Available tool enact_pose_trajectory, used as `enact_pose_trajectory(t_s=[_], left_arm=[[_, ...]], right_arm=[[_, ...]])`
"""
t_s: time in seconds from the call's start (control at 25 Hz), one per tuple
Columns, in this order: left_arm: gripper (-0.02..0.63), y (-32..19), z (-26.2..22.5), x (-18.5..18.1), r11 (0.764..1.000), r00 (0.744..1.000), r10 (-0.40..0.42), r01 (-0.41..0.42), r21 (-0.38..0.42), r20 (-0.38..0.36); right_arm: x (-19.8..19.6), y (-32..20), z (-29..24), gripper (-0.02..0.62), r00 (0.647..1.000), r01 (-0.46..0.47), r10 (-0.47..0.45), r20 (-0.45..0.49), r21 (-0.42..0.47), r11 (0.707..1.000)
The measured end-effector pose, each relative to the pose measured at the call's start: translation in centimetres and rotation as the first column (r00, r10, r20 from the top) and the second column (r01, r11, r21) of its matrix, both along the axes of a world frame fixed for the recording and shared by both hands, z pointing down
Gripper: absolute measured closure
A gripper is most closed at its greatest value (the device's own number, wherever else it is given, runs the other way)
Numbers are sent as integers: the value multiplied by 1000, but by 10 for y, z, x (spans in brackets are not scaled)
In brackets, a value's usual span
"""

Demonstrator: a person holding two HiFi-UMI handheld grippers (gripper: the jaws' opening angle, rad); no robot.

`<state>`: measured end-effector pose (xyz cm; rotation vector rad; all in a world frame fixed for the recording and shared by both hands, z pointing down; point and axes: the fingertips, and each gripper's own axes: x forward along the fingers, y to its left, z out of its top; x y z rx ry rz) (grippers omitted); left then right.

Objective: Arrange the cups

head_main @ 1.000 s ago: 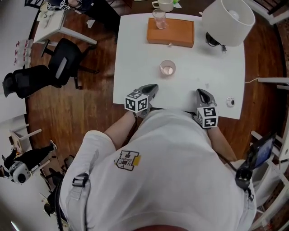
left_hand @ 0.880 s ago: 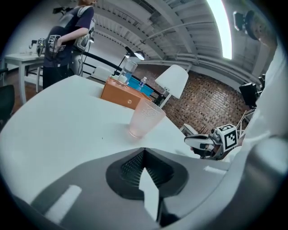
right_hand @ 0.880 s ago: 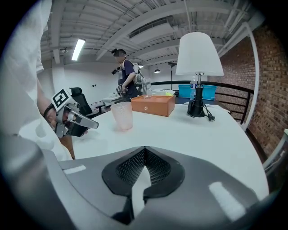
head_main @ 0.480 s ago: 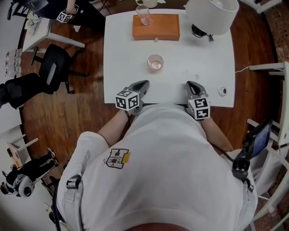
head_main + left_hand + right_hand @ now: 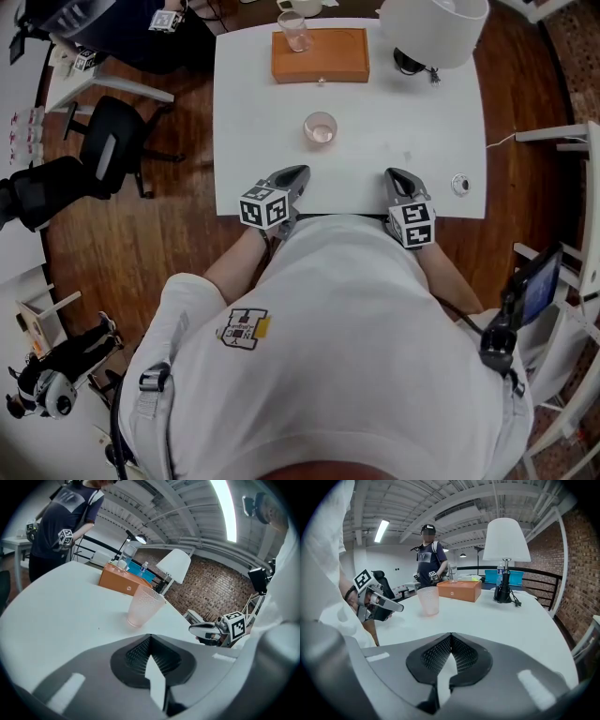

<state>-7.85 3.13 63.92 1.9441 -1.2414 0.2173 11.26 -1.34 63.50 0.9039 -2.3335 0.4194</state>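
Observation:
A pale pink plastic cup [image 5: 321, 127] [image 5: 143, 606] [image 5: 428, 600] stands upright near the middle of the white table [image 5: 422, 112]. A clear cup [image 5: 296, 30] [image 5: 452, 573] stands on an orange box [image 5: 320, 56] [image 5: 119, 581] [image 5: 459, 590] at the far edge. My left gripper [image 5: 298, 174] [image 5: 149, 641] is shut and empty over the near edge, short of the pink cup. My right gripper [image 5: 395, 175] [image 5: 449, 641] is shut and empty too, over the near edge to the right.
A white lamp [image 5: 433, 28] [image 5: 506, 557] [image 5: 172, 569] stands at the table's far right corner. A small round fitting [image 5: 459, 185] sits at the right near edge. Another person [image 5: 427, 559] [image 5: 70, 522] stands beyond the table's far left. Office chairs [image 5: 112, 141] stand on the wooden floor to the left.
The head view has shifted, so the table and cups sit higher and further left in the picture. Both grippers keep their places at the near edge, still shut.

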Motion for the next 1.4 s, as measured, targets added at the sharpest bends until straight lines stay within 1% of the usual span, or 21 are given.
enact_pose_trajectory(t_s=[0.36,0.6,0.76,0.96,1.12,1.2,1.28,1.4], left_arm=[[606,-3,-1,-3,1000,1000,8,-8,1,17],[606,-11,-7,-9,999,1000,-21,21,41,10],[606,-14,-8,-9,998,999,-4,2,61,35],[588,-20,-5,-10,998,998,17,-20,67,57],[563,-21,0,-5,993,992,80,-88,76,101],[516,-23,2,-4,986,981,125,-140,90,150],[471,-25,2,-4,974,962,174,-201,110,212],[425,-30,3,-5,950,927,239,-285,130,290]], right_arm=[[0,2,-2,595,1000,-10,10,4,-4,1000],[0,2,0,595,1000,-10,10,-2,0,1000],[-1,2,0,595,1000,-7,7,-6,2,1000],[2,1,2,595,1000,-16,16,-11,6,1000],[3,2,4,595,1000,-16,16,-16,6,1000],[3,1,3,595,1000,-17,17,-17,8,1000],[1,1,1,595,1000,-14,14,-17,6,1000],[-4,-1,-1,595,1000,10,-10,-14,17,1000]])
